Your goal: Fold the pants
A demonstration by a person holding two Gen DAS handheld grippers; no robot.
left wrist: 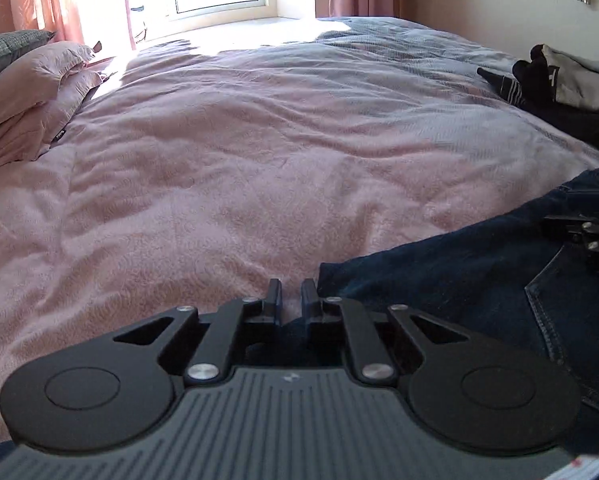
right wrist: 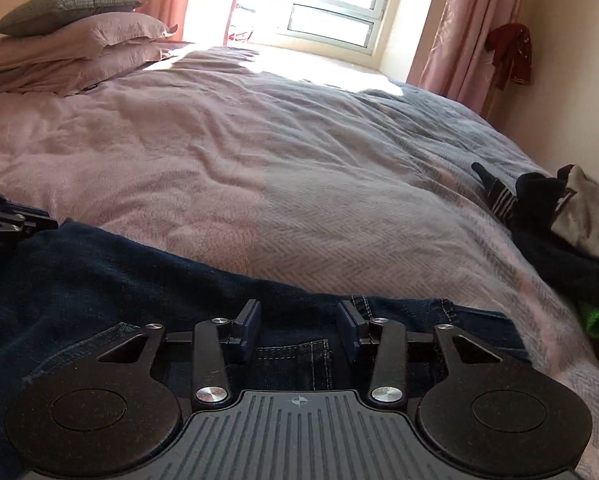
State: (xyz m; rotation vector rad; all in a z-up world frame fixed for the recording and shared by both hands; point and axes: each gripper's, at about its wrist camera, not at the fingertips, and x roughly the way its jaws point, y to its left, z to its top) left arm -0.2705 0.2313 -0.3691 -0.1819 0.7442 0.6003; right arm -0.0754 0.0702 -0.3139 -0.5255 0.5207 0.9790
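Dark blue jeans (left wrist: pixel 459 280) lie flat on the near part of the bed, waistband and back pocket (right wrist: pixel 295 360) toward the right. My left gripper (left wrist: pixel 291 296) sits over the jeans' left edge, its jaws drawn nearly together with a bit of dark denim between their lower parts. My right gripper (right wrist: pixel 298 320) is open over the waistband, with the denim lying under and between its fingers but not pinched. Each gripper shows at the edge of the other's view: the right gripper (left wrist: pixel 587 232) and the left gripper (right wrist: pixel 3 220).
A wide pink and grey quilt (left wrist: pixel 259 140) covers the bed beyond the jeans. Pillows (right wrist: pixel 79 40) are stacked at the far left. A heap of dark and grey clothes (right wrist: pixel 571 216) with something green lies at the right edge. Window and curtains stand behind.
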